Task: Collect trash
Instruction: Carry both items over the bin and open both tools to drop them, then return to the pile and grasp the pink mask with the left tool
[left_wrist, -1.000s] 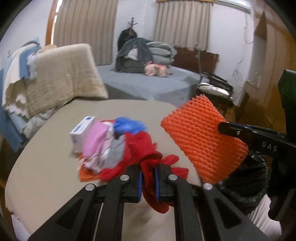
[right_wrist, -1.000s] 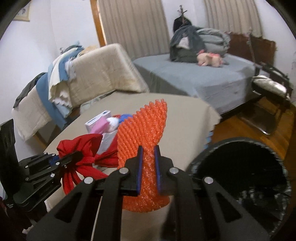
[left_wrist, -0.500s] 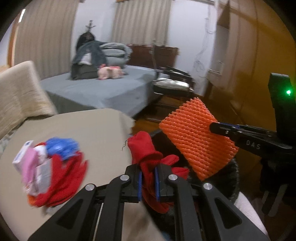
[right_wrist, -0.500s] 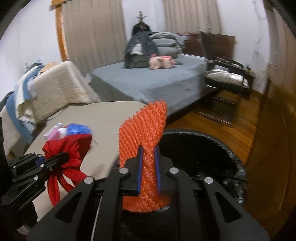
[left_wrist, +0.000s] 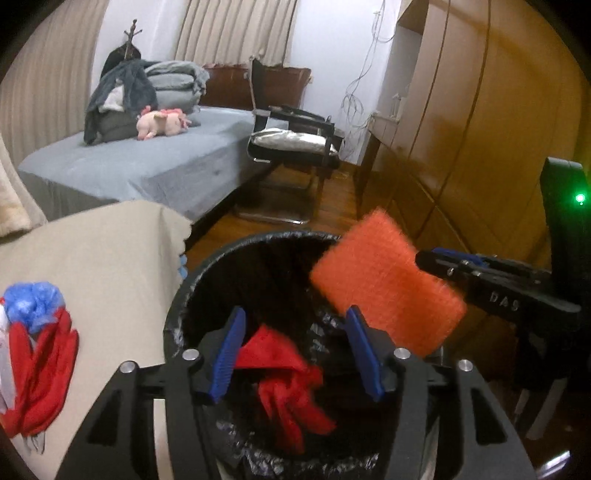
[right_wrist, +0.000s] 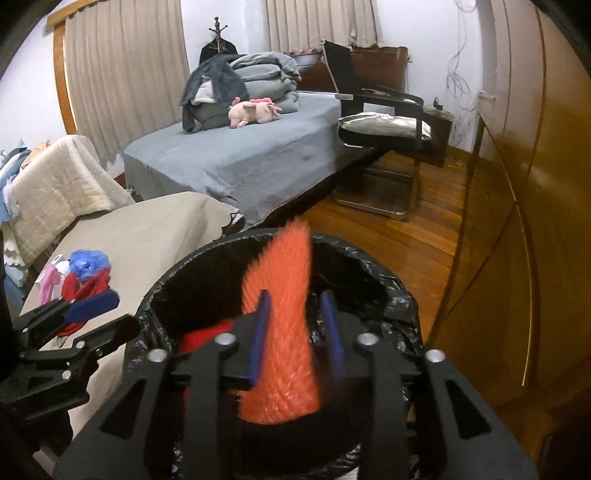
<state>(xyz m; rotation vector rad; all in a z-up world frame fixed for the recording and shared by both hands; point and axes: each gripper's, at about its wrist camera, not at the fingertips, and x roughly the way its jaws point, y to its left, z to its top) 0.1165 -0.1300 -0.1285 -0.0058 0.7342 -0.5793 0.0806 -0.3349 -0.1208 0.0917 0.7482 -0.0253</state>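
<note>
Here both grippers hang over the black-lined bin (left_wrist: 207, 280). The left gripper (left_wrist: 295, 354) is opening, its blue pads clear of the red rag (left_wrist: 288, 380) between them. The right gripper (right_wrist: 295, 332) is opening too, the orange foam net (right_wrist: 284, 332) loose between its pads, blurred.

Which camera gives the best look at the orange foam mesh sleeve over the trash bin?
The left wrist view: it shows the orange foam mesh sleeve broadside, as a blurred flat patch above the black bag-lined trash bin. The right wrist view sees the sleeve edge-on between the right tongs, which are opening, partly hidden by them.
</note>
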